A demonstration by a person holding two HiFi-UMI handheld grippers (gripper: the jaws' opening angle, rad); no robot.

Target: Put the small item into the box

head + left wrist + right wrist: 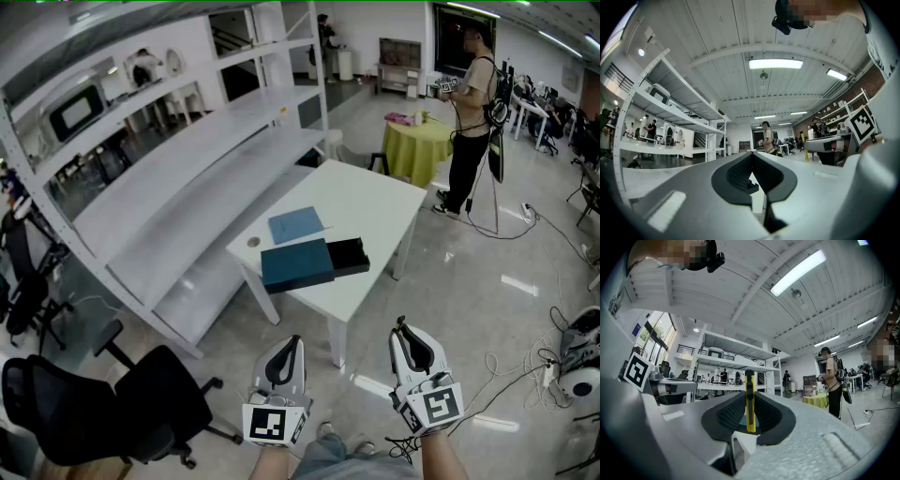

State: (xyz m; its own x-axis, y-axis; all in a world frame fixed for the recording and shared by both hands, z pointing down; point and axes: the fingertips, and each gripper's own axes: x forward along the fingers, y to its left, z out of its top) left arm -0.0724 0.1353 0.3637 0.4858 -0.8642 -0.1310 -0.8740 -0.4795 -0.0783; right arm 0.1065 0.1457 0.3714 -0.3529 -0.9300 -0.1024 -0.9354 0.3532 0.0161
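Here, the right tongs [403, 330] are closed on the small item [750, 404], a slim yellow-and-black strip standing upright between the pads and reaching past their tips. The left tongs [291, 345] are closed with nothing between them. Both hang side by side, well apart from the white surface [375, 206]. On that surface lies the dark teal box [298, 265], its black inner tray [349, 255] protruding to the right. A flat blue sheet [295, 225] rests just behind it. A white shelving rack [187, 159] stands at the surface's left.
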